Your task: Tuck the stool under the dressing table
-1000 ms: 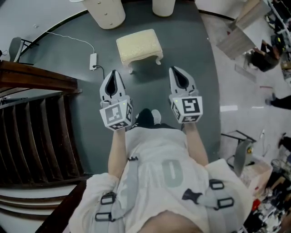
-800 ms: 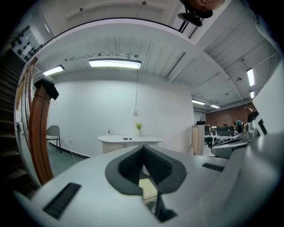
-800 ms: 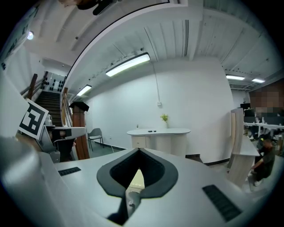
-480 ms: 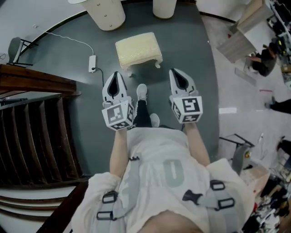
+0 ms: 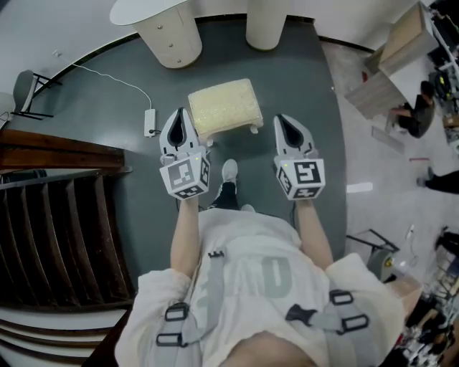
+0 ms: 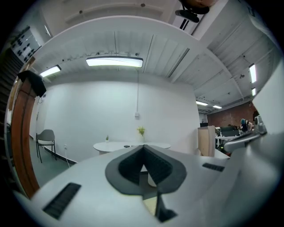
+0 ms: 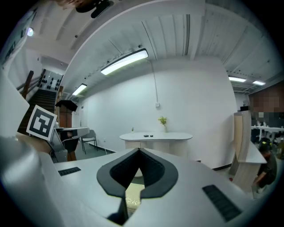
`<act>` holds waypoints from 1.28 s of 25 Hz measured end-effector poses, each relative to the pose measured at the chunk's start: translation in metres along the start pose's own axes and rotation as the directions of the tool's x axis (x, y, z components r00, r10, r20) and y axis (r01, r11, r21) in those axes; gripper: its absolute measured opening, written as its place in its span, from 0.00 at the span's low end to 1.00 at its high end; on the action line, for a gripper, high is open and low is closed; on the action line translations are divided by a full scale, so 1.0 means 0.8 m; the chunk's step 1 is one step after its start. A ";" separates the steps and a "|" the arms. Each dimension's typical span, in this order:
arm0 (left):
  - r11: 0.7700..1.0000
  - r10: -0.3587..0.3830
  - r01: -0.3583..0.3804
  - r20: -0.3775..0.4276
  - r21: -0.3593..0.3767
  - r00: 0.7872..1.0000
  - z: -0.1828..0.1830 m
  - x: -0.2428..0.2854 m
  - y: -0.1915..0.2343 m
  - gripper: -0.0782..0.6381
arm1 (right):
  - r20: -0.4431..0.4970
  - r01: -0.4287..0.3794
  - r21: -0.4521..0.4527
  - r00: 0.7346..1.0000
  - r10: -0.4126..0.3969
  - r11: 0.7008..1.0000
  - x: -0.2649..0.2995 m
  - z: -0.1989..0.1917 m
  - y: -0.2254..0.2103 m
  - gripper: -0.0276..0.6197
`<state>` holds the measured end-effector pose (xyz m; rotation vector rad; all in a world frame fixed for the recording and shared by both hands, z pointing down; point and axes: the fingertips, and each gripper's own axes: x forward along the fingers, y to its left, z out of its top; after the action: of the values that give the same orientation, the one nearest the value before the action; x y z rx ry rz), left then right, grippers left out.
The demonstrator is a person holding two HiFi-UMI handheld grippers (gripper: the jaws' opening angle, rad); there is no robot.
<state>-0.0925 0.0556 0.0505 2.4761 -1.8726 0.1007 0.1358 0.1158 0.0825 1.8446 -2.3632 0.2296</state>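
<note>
A cream padded stool (image 5: 224, 106) stands on the dark grey floor just in front of my two grippers. Beyond it are the dressing table's two pale pedestal legs (image 5: 173, 37) and its white top's edge (image 5: 143, 8). My left gripper (image 5: 181, 117) is shut and empty, its tip by the stool's left side. Off the stool's right side, my right gripper (image 5: 287, 122) is likewise shut with nothing in it. In the right gripper view the white dressing table (image 7: 156, 136) shows ahead, and a strip of the stool (image 7: 133, 193) shows between the jaws. The left gripper view also shows the table (image 6: 116, 145).
A white power strip (image 5: 150, 122) with its cable lies on the floor left of the stool. A dark wooden staircase (image 5: 57, 215) fills the left. A folding chair (image 5: 23, 89) stands at the far left. Wooden panels (image 5: 391, 64) and a person are at the right.
I have walked forward: both grippers and the stool have come closer together, and the grippers' tips now flank the stool's near edge. The table legs loom larger.
</note>
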 end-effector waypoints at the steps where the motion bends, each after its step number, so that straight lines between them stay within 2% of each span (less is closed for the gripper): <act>1: 1.000 -0.003 0.003 -0.001 -0.004 1.000 0.004 0.018 0.006 0.11 | -0.003 0.008 0.002 1.000 -0.008 1.000 0.016 0.003 -0.004 0.05; 10: 0.996 -0.089 0.090 -0.049 0.021 0.995 -0.012 0.158 0.050 0.11 | -0.004 0.068 0.016 0.998 -0.068 0.998 0.161 0.018 -0.022 0.05; 16: 0.992 -0.125 0.126 -0.099 0.001 0.987 -0.044 0.208 0.075 0.11 | -0.011 0.103 0.020 0.995 -0.103 0.994 0.217 0.020 -0.022 0.05; 22: 0.992 -0.122 0.121 -0.119 -0.020 0.985 -0.061 0.217 0.082 0.11 | -0.043 0.110 0.022 0.993 -0.109 0.994 0.233 0.006 -0.020 0.05; 32: 0.998 -0.065 0.063 -0.131 -0.024 0.989 -0.073 0.203 0.081 0.11 | -0.056 0.061 0.016 0.997 -0.060 0.998 0.240 -0.006 -0.023 0.05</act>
<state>-0.1123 -0.1138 0.1197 2.4476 -1.7328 0.2363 0.1073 -0.0698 0.1262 1.8886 -2.2723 0.2925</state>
